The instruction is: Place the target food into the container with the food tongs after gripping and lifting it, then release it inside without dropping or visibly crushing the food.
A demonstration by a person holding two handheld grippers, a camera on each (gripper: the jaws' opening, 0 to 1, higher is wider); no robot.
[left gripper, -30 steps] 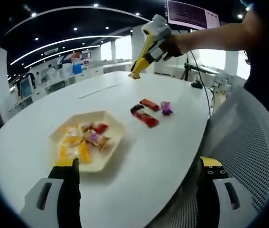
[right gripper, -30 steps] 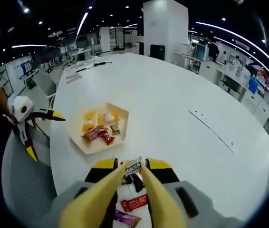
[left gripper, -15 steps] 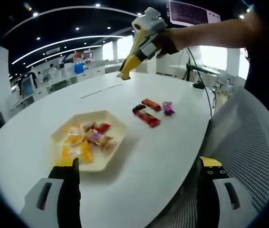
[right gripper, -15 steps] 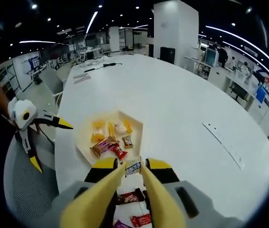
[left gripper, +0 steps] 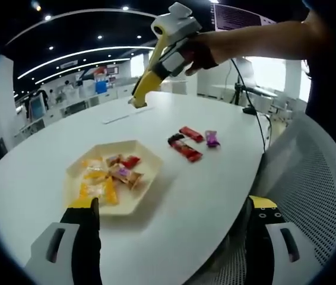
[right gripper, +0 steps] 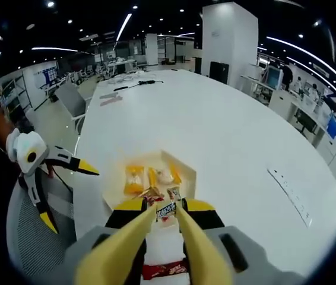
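Note:
A cream hexagonal tray (left gripper: 142,191) on the white table holds several wrapped snacks. My right gripper (right gripper: 166,205) is shut on a small snack bar (right gripper: 167,211) with a dark and white wrapper, held in the air just short of the tray (right gripper: 110,185). In the left gripper view a hand carries the right gripper (left gripper: 137,103) high above the table, beyond the tray. My left gripper (left gripper: 173,205) stands wide open near the table's edge with nothing between its jaws. It also appears at the left as the left gripper (right gripper: 68,197).
Two red snack bars (left gripper: 186,149) and a purple-wrapped sweet (left gripper: 211,138) lie on the table right of the tray. One red bar (right gripper: 168,270) sits below my right jaws. A grey mesh chair (left gripper: 316,196) stands by the table's edge. Desks and screens fill the room beyond.
My right gripper has carried the snack bar away from the loose bars toward the tray, which now sits closer under its jaws. The left gripper has stayed put and open.

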